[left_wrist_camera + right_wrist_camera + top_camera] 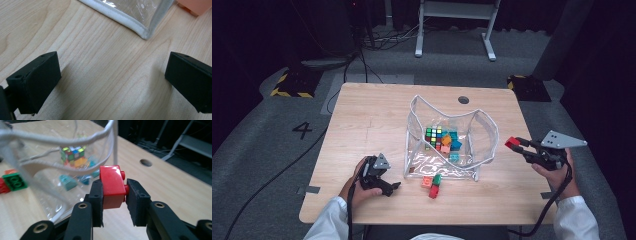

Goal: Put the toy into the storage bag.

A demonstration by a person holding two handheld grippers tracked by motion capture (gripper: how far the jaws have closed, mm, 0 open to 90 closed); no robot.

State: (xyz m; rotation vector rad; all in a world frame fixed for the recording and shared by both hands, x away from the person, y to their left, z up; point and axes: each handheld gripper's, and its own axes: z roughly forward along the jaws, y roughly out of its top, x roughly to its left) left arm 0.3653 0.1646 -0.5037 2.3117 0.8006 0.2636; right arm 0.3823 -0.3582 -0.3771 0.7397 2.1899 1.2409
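In the left gripper view, the bag (130, 15) is cut off by the top edge, leaving one white-trimmed corner, and an orange block (197, 6) is clipped at the top right. In the right gripper view, the jaws cover the red brick's (112, 186) lower sides. In the high view, the small blocks inside the bag (447, 142) overlap, too small to count.
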